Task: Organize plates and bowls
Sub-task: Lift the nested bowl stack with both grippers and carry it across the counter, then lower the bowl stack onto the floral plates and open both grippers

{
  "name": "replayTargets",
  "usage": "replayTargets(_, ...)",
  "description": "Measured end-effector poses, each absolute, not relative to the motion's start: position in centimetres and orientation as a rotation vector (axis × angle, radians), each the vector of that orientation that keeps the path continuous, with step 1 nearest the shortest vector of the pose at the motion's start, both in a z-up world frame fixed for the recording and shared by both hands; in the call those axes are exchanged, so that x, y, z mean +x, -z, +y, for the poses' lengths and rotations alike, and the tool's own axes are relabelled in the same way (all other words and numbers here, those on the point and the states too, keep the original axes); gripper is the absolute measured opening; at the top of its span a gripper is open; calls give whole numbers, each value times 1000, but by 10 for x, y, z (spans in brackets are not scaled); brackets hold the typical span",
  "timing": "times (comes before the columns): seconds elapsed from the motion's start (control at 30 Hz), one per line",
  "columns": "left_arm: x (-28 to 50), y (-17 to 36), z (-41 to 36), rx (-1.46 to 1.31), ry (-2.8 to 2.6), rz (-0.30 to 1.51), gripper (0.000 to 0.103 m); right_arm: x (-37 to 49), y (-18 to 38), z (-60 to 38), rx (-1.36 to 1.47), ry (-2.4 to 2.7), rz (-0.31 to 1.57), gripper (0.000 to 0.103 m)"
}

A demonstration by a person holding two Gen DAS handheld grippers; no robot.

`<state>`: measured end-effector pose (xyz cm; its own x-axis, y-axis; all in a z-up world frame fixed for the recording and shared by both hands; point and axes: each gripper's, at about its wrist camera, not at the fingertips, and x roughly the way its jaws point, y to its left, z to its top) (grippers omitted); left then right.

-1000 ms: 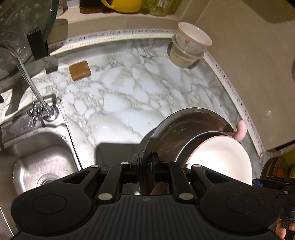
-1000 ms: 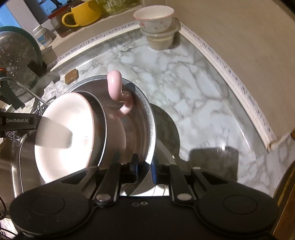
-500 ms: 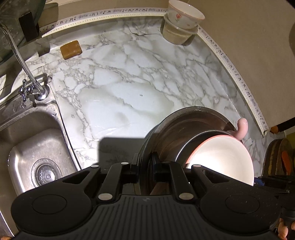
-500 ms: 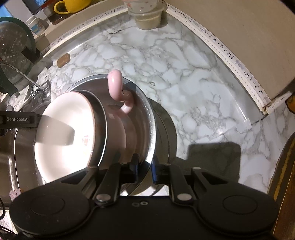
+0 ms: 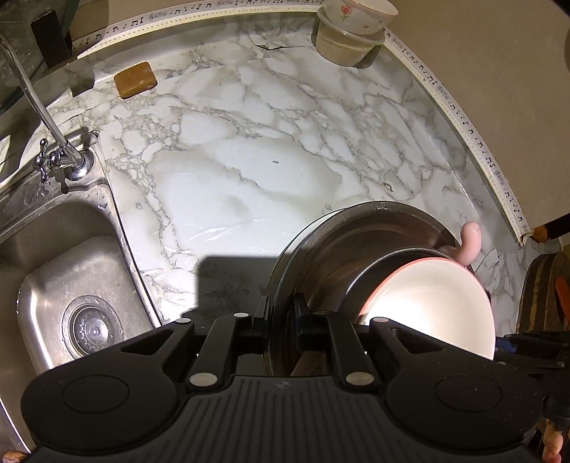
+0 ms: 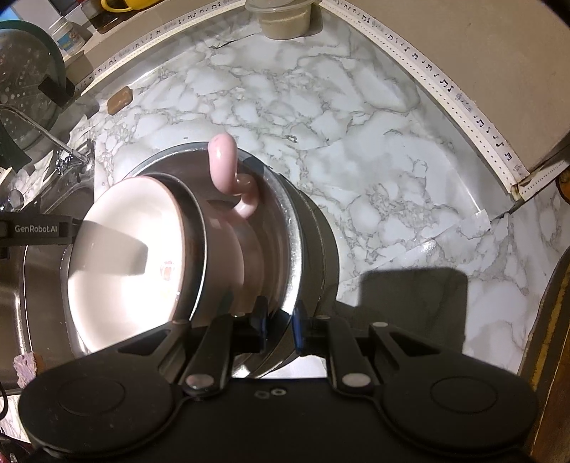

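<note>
Domestic kitchen. A marble-pattern counter [image 5: 249, 167] runs into a corner, edged with white trim tape [image 5: 463, 117] printed with music notes. A stainless sink [image 5: 71, 270] with drain strainer [image 5: 91, 329] is set into it, a chrome tap [image 5: 58, 156] behind. A brown soap bar [image 5: 136, 79] lies near the tap. Stacked bowls [image 5: 347, 32] stand in the corner. A yellow mug [image 6: 121, 4] and a colander [image 6: 25, 85] sit along the back.

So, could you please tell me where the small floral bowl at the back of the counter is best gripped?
Take the floral bowl by its rim, coming from above: it sits nested upright in the beige tub, so the flared lip stands clear while its lower wall is hidden.
</note>
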<state>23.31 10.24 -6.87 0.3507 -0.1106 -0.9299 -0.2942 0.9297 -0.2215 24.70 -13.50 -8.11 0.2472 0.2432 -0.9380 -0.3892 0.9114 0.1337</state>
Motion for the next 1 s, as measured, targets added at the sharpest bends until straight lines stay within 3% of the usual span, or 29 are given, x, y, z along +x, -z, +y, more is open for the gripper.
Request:
replayTargets(0.5,239,72,102,-363,-110,1207,11,251,86,-133,-158,-436,1246,17)
replayTargets(1.0,231,54,102,-336,-106,1148,12,244,78,-133,-174,-423,1194,28)
